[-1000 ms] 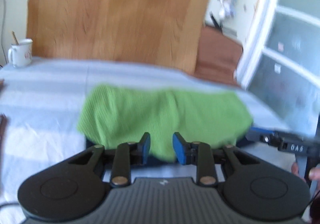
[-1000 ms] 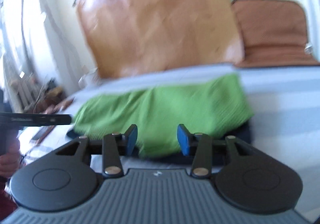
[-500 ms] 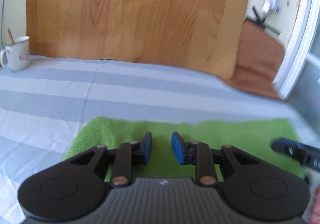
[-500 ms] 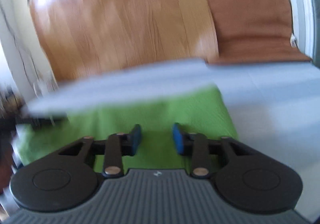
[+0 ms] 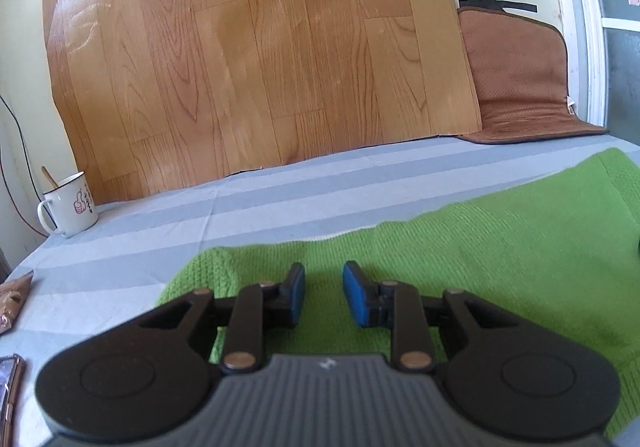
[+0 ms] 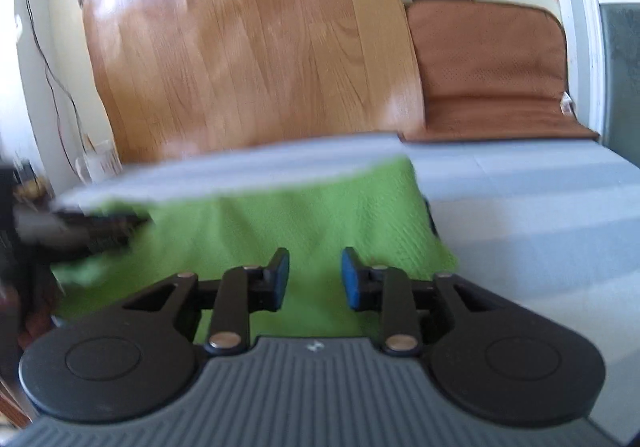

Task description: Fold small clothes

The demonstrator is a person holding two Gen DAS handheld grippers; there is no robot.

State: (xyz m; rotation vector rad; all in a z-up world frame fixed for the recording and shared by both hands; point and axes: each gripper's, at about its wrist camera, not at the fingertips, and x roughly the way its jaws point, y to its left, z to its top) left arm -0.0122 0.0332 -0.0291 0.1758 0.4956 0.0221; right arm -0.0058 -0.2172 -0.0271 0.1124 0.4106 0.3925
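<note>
A green knitted cloth (image 5: 480, 247) lies flat on the blue-and-white striped sheet (image 5: 200, 215). My left gripper (image 5: 322, 297) hovers low over the cloth's left end. Its blue pads (image 5: 358, 299) stand a narrow gap apart with only flat cloth showing beneath them. In the right wrist view the same cloth (image 6: 304, 215) stretches leftward, and my right gripper (image 6: 314, 279) sits over its right end. Its jaws are opening, with nothing pinched between them. The left gripper shows there as a dark blur (image 6: 80, 231) at the cloth's far end.
A white mug (image 5: 70, 205) stands at the sheet's back left. A wood-pattern sheet (image 5: 260, 47) and a brown cushion (image 5: 516, 79) lean on the wall behind. A snack packet (image 5: 14, 299) and a phone (image 5: 8, 387) lie at the left edge. Something dark (image 6: 430, 215) peeks from under the cloth.
The green cloth hung raised in front of both grippers a second ago; it now lies flat. Both grippers have come down over it, and the left one has shifted toward the cloth's left end.
</note>
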